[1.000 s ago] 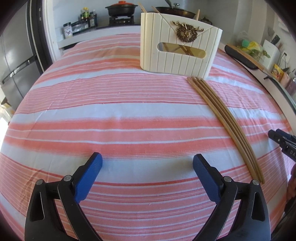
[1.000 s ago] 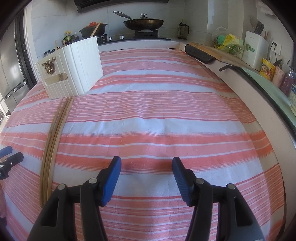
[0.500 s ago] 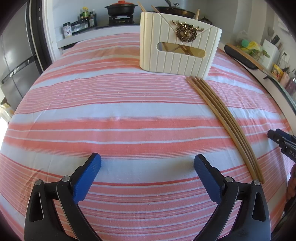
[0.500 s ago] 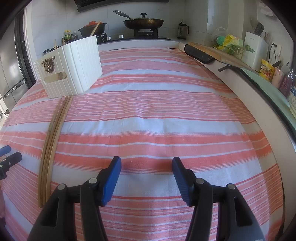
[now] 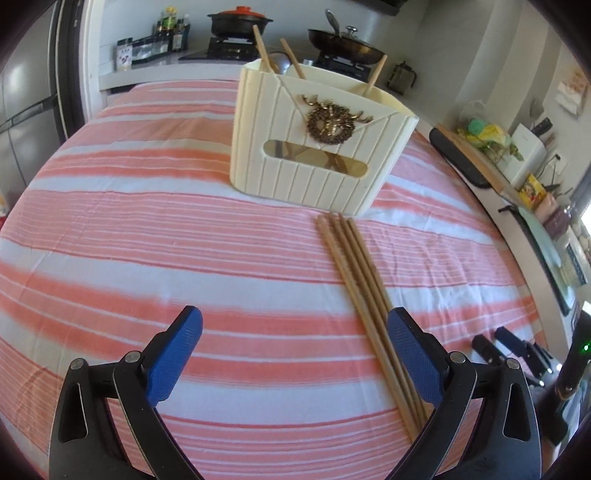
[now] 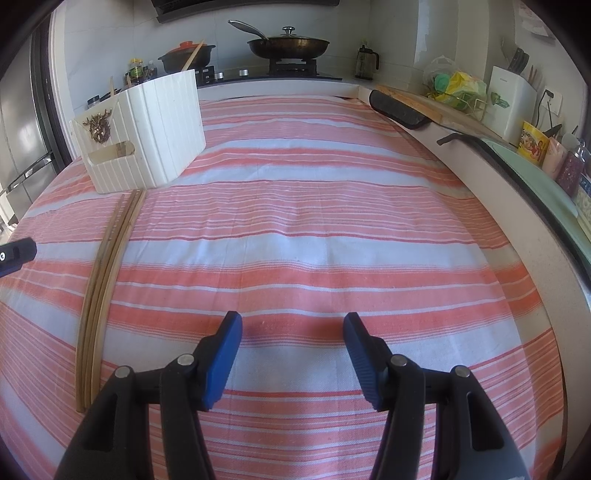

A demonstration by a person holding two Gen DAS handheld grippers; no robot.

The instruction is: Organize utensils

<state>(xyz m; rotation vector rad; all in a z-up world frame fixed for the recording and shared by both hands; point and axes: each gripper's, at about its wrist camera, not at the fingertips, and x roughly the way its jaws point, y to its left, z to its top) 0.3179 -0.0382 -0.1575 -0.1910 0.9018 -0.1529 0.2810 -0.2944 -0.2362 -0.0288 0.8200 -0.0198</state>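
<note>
Several wooden chopsticks (image 5: 364,295) lie side by side on the striped cloth, running from the cream ribbed holder (image 5: 317,147) toward me. The holder bears a gold wreath badge and has three chopsticks standing in it. My left gripper (image 5: 295,325) is open over the cloth, its right pad (image 5: 413,354) just beside the near part of the chopsticks. In the right wrist view the chopsticks (image 6: 107,266) lie far left below the holder (image 6: 147,136). My right gripper (image 6: 291,332) is open above bare cloth, holding nothing; it shows in the left wrist view as the right gripper (image 5: 498,341).
The table carries a red-and-white striped cloth (image 6: 314,229). Behind it is a stove with a frying pan (image 6: 288,44) and a red-lidded pot (image 5: 240,22). A counter on the right holds a black tray (image 6: 399,109), a knife block (image 6: 511,99) and jars. A fridge (image 5: 22,110) stands at left.
My left gripper has moved right and closer to the chopsticks, which now reach beside its right pad; the holder looks nearer. The right gripper has stayed still.
</note>
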